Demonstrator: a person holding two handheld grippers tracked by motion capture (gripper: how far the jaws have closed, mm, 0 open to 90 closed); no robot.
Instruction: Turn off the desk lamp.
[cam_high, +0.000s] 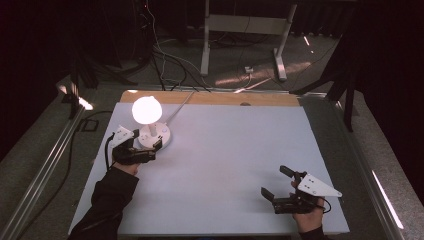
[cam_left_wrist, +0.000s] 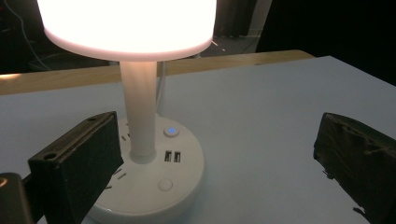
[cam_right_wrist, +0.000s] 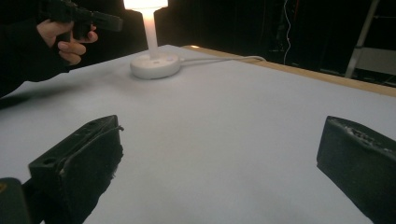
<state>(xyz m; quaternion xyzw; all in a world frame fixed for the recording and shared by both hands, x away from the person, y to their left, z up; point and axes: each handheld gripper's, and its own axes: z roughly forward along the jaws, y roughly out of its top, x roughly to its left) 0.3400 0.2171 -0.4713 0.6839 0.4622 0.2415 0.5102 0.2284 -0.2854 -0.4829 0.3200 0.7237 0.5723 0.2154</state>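
Glowing at the worktop's (cam_high: 215, 165) far left, the lamp (cam_left_wrist: 140, 154) stands with its round base just ahead of the left gripper's (cam_high: 147, 142) spread fingers (cam_left_wrist: 74, 168), nearer the left one. The right gripper (cam_high: 276, 184), fingers also spread, hovers well apart.

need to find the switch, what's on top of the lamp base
The round white plastic lamp base carries a lit blue button, two USB ports and a plain white button; the left claw covers its left side.

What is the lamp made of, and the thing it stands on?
The lamp looks like smooth white plastic: its round base is glossy and evenly moulded. The table top seems a matte pale sheet, with a wooden-looking strip showing grain colour along the far edge.
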